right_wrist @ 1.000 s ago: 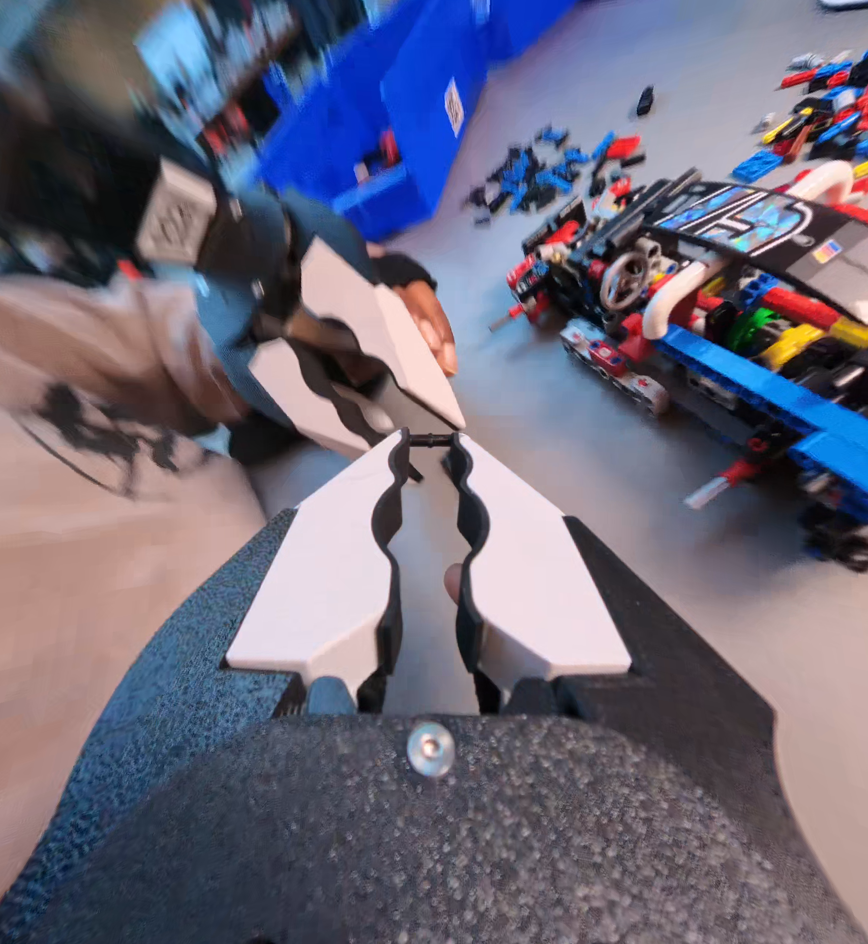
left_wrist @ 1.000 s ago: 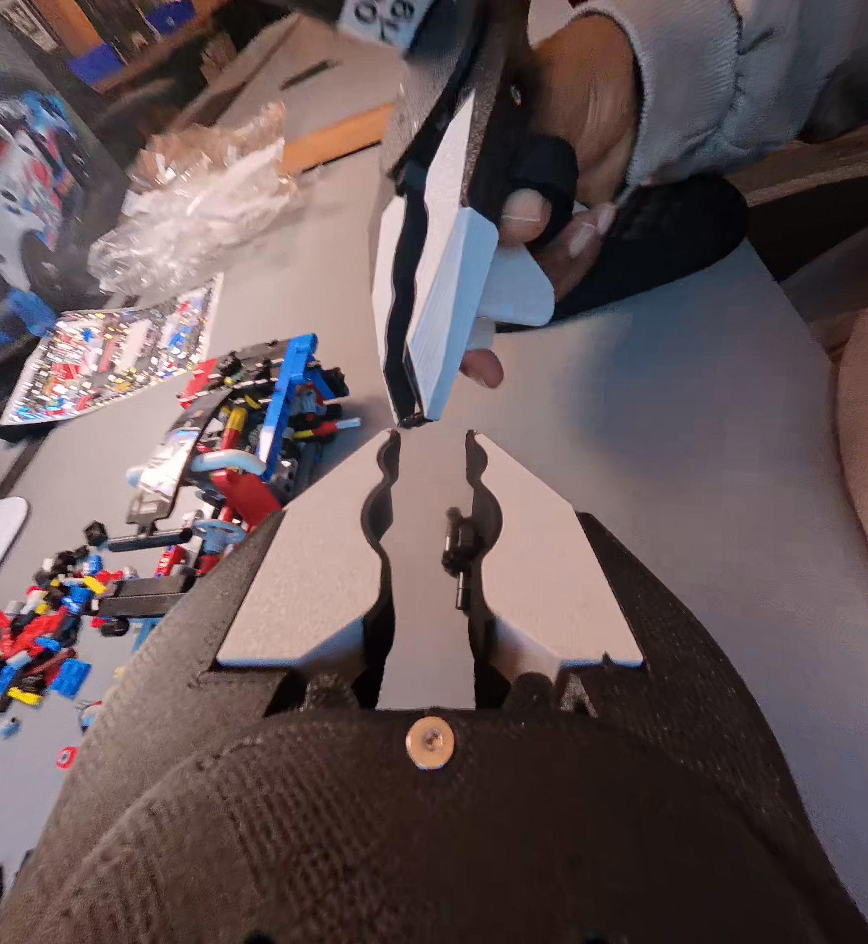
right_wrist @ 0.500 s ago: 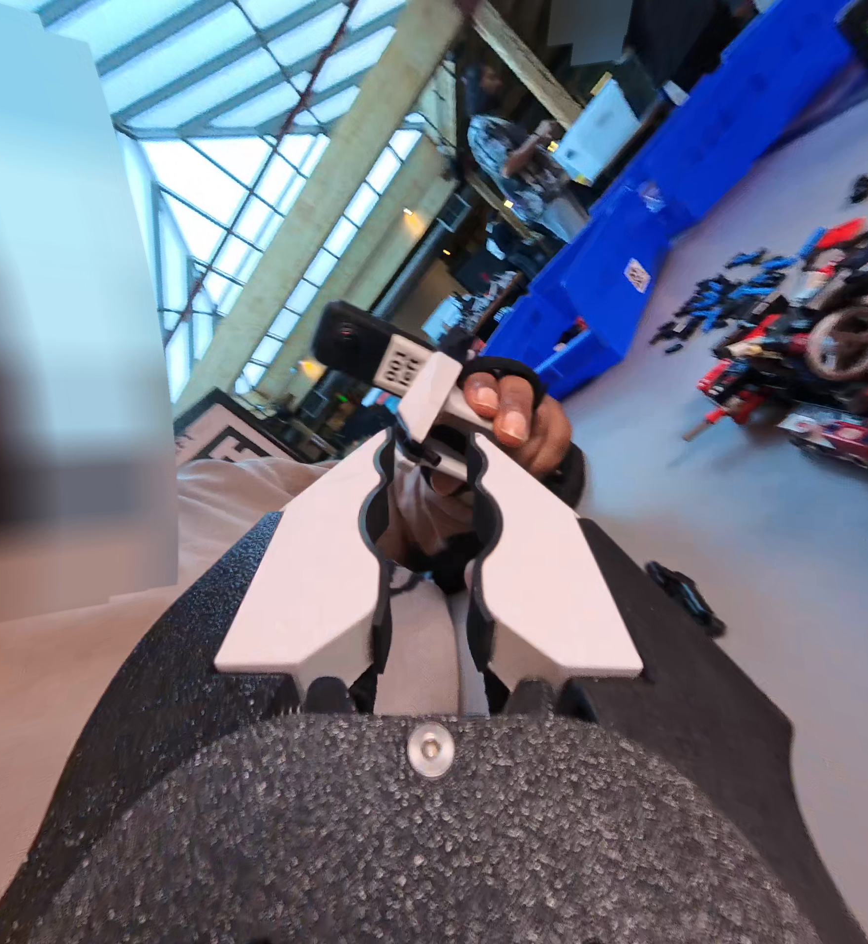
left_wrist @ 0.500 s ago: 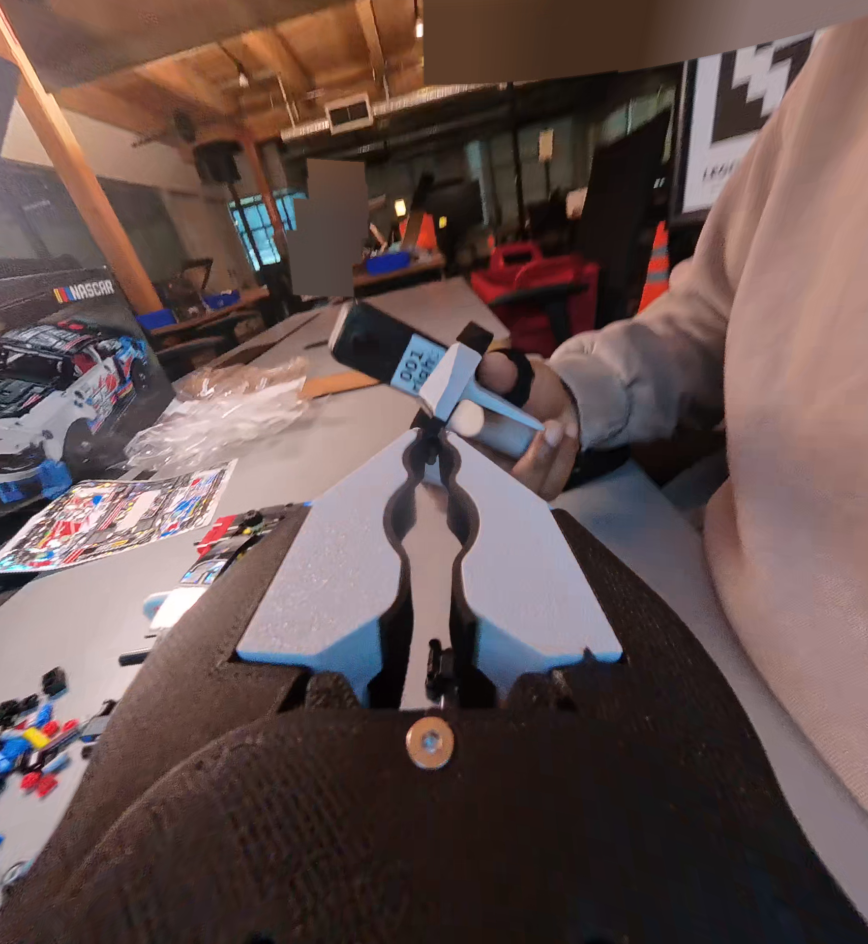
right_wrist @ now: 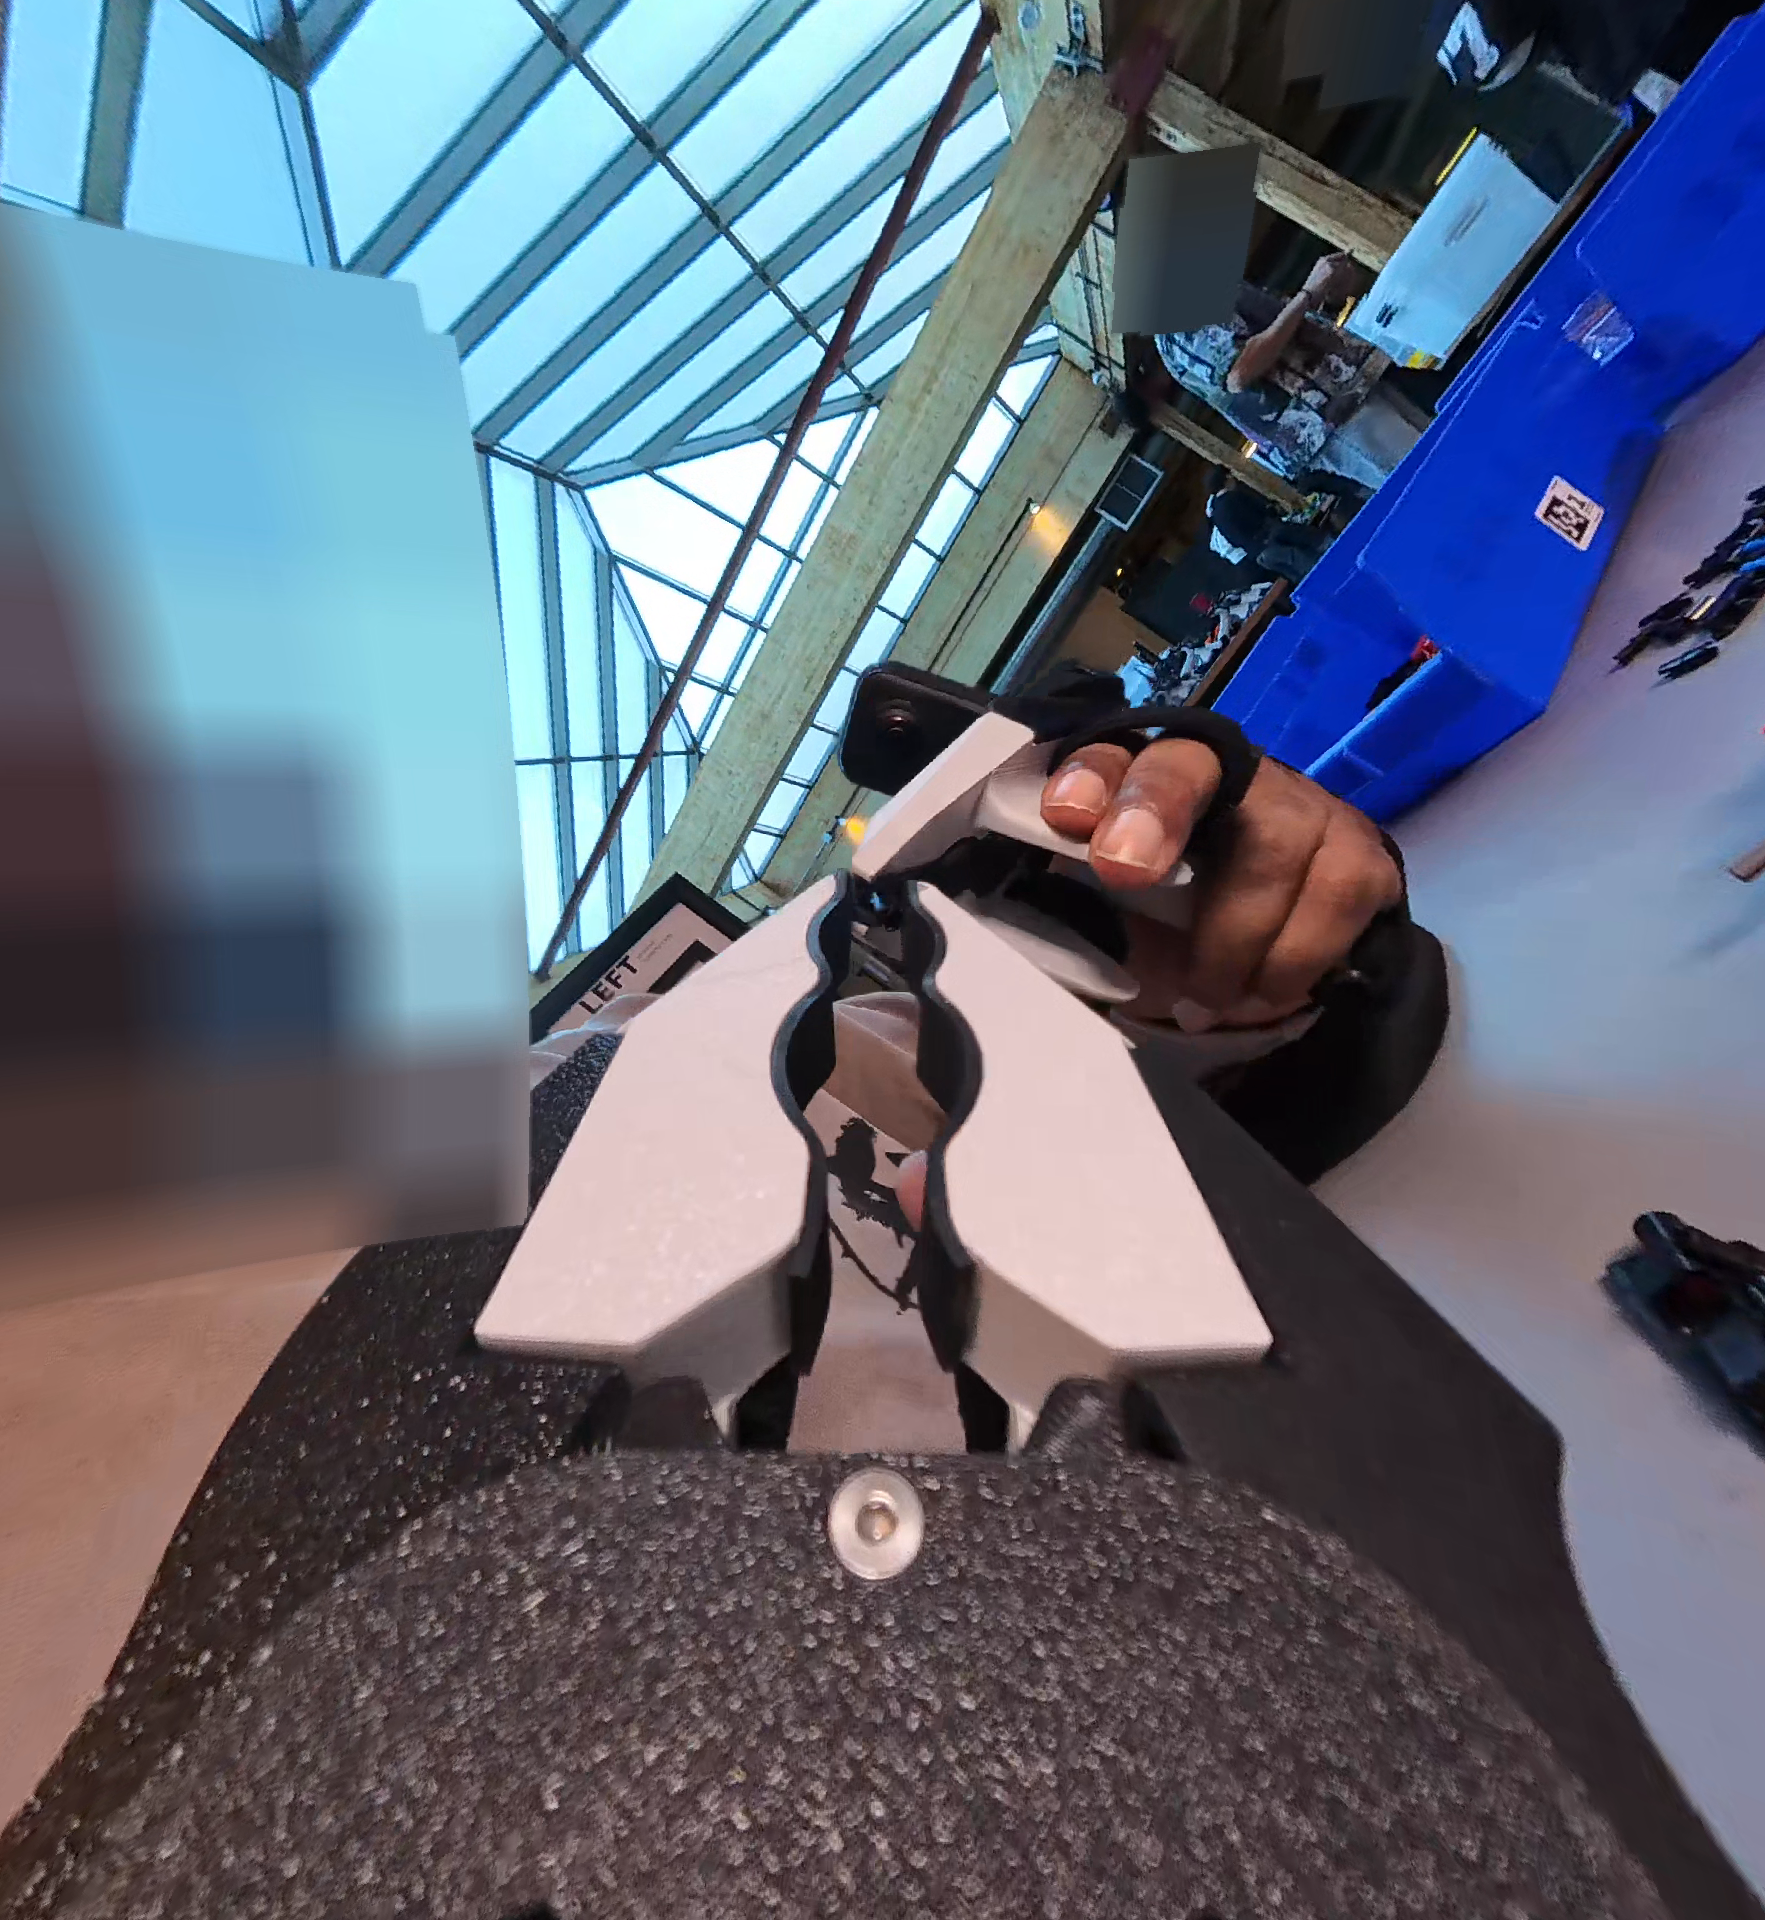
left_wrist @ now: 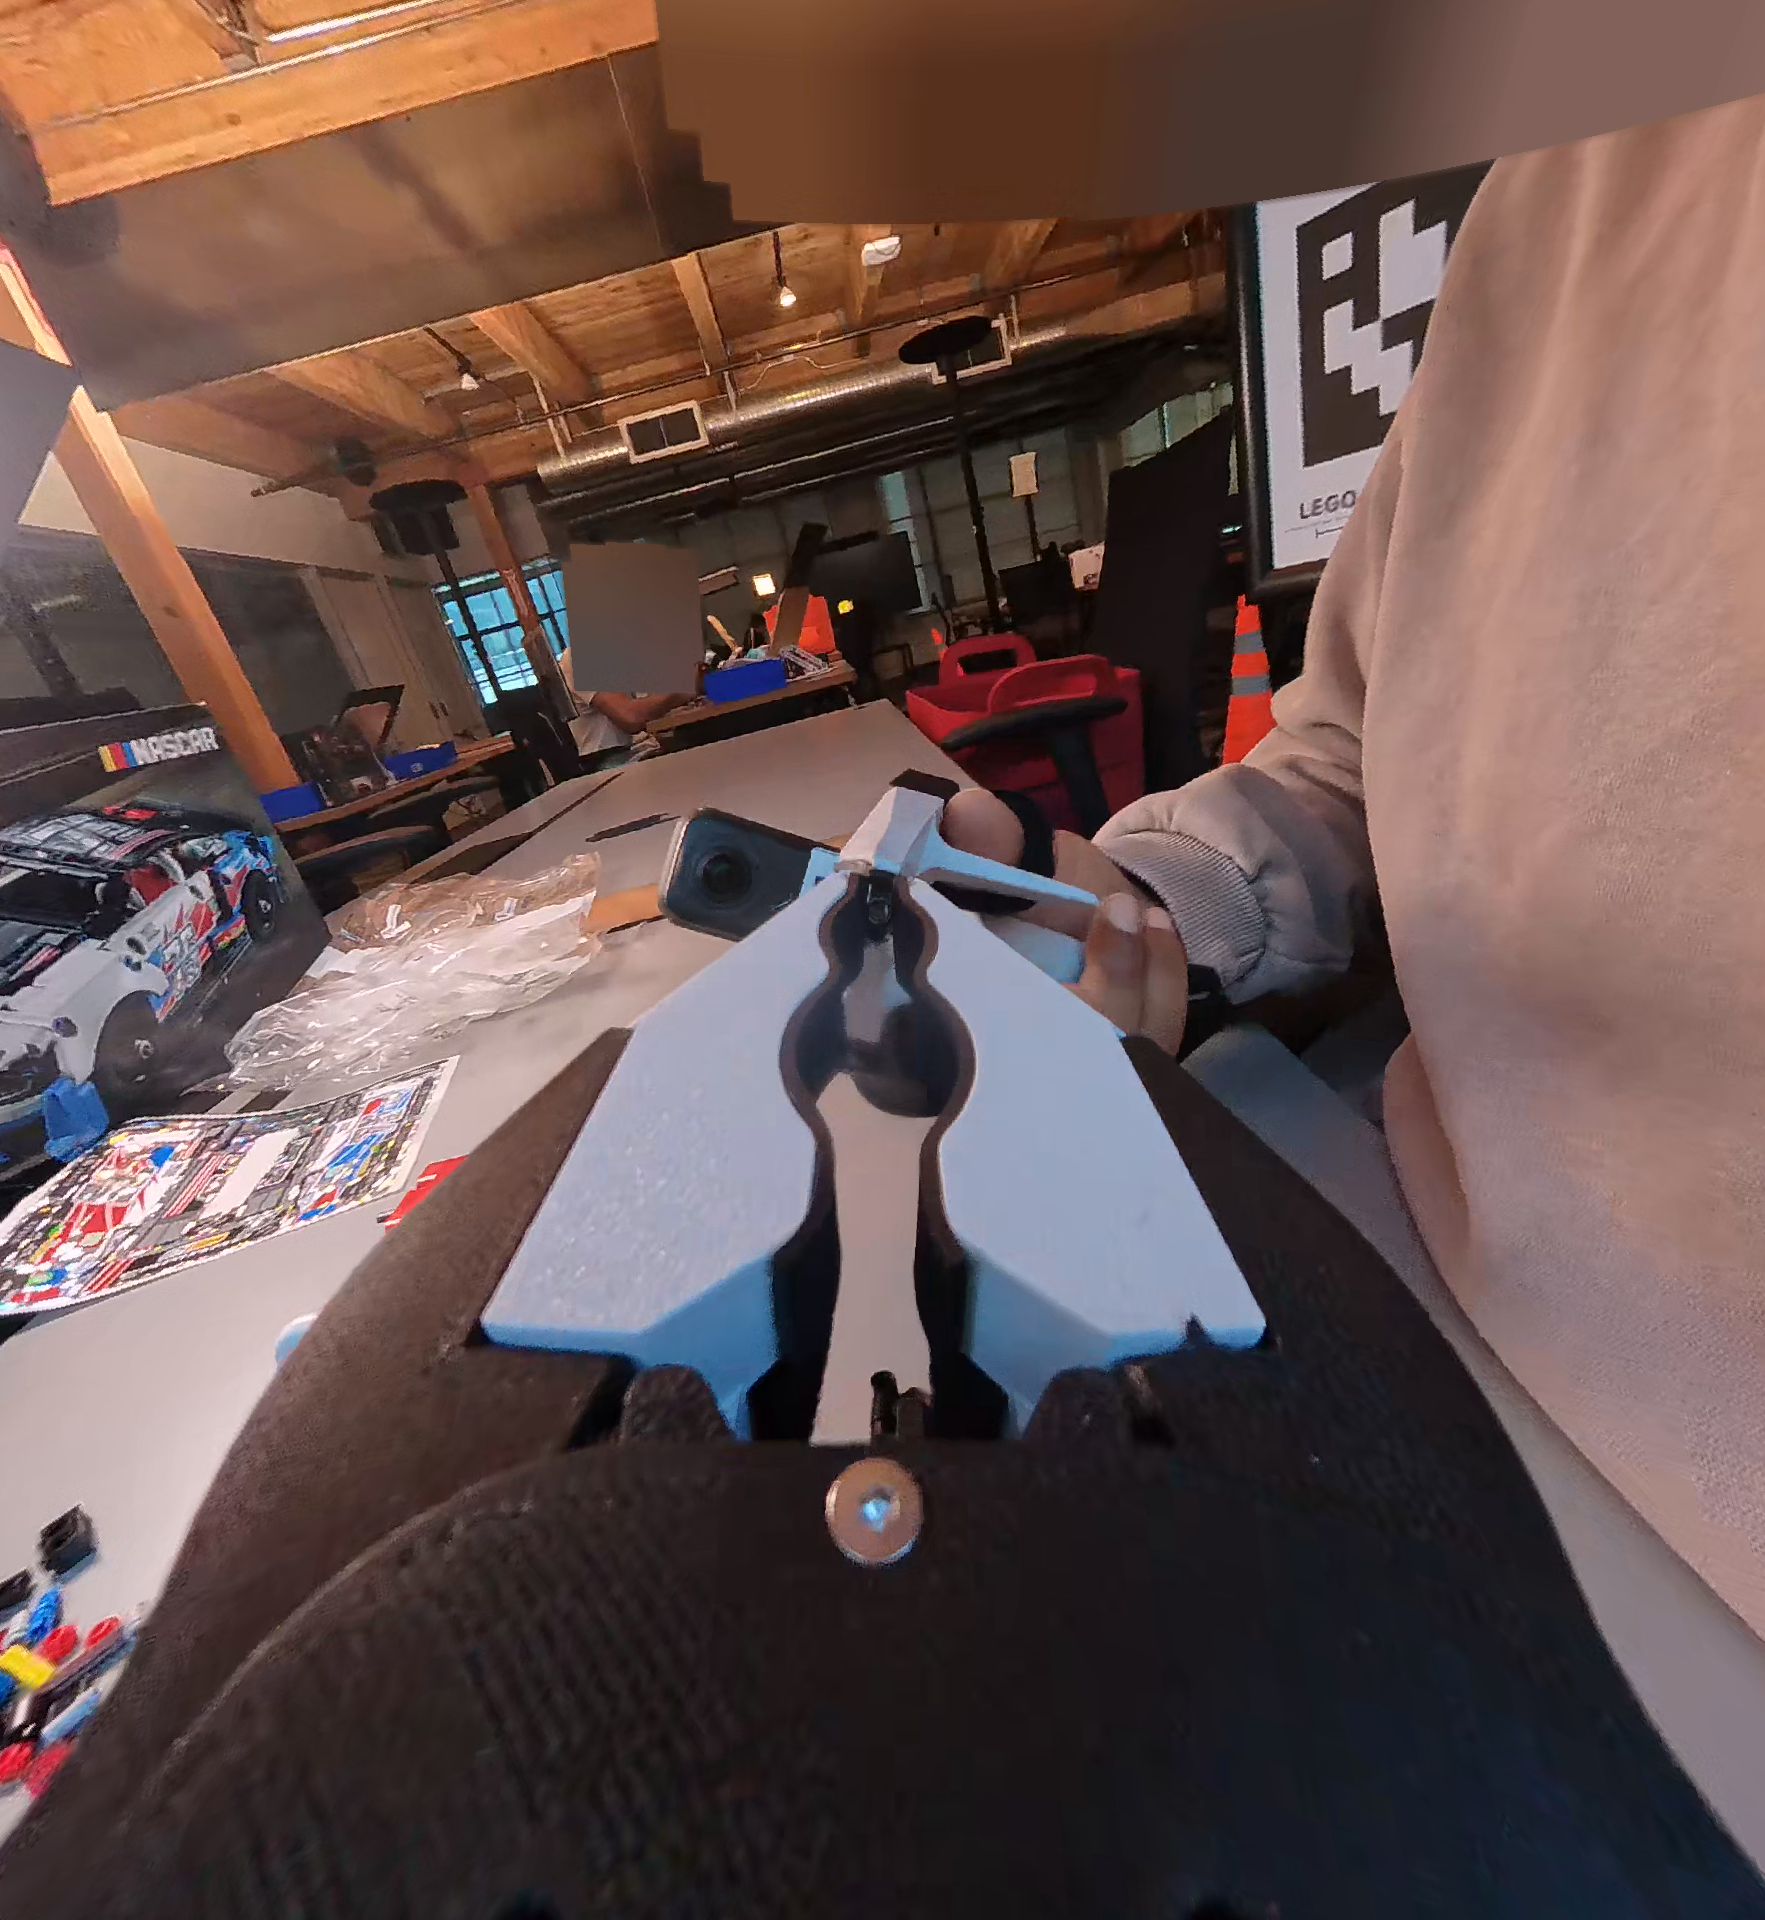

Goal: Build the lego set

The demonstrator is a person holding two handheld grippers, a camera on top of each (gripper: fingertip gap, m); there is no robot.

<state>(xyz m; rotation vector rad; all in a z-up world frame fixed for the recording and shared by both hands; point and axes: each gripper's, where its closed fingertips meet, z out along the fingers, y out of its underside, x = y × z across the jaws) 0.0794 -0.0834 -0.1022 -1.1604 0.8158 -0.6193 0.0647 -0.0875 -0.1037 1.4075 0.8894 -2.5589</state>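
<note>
both grippers now raised, tips meeting on a small black piece [left_wrist: 876,906].

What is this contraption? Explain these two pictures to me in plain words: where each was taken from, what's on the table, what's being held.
There is no robot here. A person holds a two-finger tool in each hand, and each tool carries a camera looking along its white fingers. One picture comes from the left tool, the other from the right tool. Each picture also shows the opposite tool facing it, tips nearly meeting. A small black piece sits pinched at the right tool's tips. Whether the left tool grips it too, I cannot tell. On the grey table are the set's box, a sticker sheet, clear plastic bags and loose bricks. The right view adds blue bins and a dark part.
</note>
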